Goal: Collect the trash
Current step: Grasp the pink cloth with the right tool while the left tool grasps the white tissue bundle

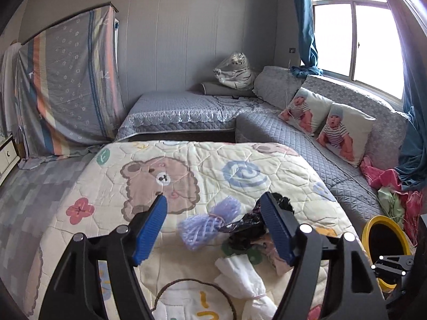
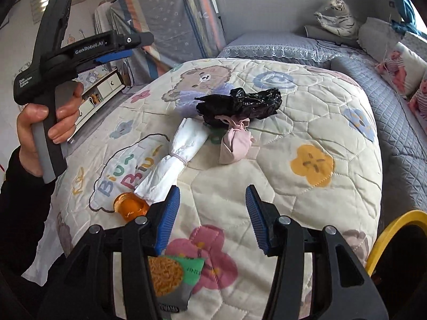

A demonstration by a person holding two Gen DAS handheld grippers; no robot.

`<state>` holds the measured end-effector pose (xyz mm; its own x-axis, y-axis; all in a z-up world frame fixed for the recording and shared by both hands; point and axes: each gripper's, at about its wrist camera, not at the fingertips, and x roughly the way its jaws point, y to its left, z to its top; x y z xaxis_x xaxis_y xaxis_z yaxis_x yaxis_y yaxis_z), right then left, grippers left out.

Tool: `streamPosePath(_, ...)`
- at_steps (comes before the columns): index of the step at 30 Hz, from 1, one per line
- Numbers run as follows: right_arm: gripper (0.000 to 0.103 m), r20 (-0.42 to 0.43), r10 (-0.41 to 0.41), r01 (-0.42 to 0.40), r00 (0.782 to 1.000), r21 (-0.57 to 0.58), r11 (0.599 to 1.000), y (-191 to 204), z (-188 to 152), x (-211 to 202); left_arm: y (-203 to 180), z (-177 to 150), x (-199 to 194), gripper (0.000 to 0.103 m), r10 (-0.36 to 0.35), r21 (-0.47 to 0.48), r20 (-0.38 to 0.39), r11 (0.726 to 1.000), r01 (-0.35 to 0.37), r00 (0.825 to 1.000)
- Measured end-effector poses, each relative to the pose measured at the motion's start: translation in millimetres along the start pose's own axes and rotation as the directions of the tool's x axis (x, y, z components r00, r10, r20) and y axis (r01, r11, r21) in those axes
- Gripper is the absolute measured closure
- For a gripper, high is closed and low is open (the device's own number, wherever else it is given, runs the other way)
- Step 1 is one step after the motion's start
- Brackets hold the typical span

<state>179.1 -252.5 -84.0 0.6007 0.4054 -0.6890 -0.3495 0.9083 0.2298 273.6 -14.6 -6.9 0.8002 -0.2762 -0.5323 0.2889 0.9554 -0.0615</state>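
Trash lies on a cartoon quilt (image 1: 112,186): a purple mesh net (image 1: 208,224), a black plastic bag (image 1: 248,226) (image 2: 240,104), a white tied bundle (image 1: 240,274) (image 2: 176,160) and a pink tied bundle (image 2: 234,146). An orange plastic cup (image 2: 130,208) and a snack packet (image 2: 173,274) sit nearer the quilt's front. My left gripper (image 1: 213,197) hovers open above the net and the black bag, touching neither. In the right wrist view a hand holds it up at the upper left (image 2: 133,46). My right gripper (image 2: 212,190) is open over bare quilt, empty.
A yellow-rimmed bin (image 1: 384,240) (image 2: 395,229) stands by the quilt's right edge. A grey L-shaped sofa (image 1: 293,138) with baby-print cushions (image 1: 344,130) wraps the far and right sides. Pink and green cloth (image 1: 395,186) is heaped beside the bin. A white cabinet (image 2: 104,90) stands to the left.
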Motion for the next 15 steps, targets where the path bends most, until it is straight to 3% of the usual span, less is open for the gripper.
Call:
streamPosePath(5, 0.055, -0.063, -0.048, 0.048, 0.997, -0.005, 0.999, -17.3, 20.5, 27.8, 3.2, -39.1, 8.3, 0.034, -0.065, 0.007, -0.107, 0.998, 0.066, 0.992)
streamPosePath(8, 0.055, -0.130, -0.025, 0.030, 0.991, 0.036, 0.999, -37.3, 32.2, 46.5, -10.0, -65.4, 7.8, 0.034, -0.131, 0.006, -0.177, 0.991, 0.134, 0.975)
streamPosePath(15, 0.055, -0.210, 0.034, -0.022, 0.977, 0.060, 0.998, -39.0, 65.5, 76.3, -30.9, -97.7, 26.5, 0.034, -0.172, 0.022, -0.301, 0.982, 0.187, 0.938)
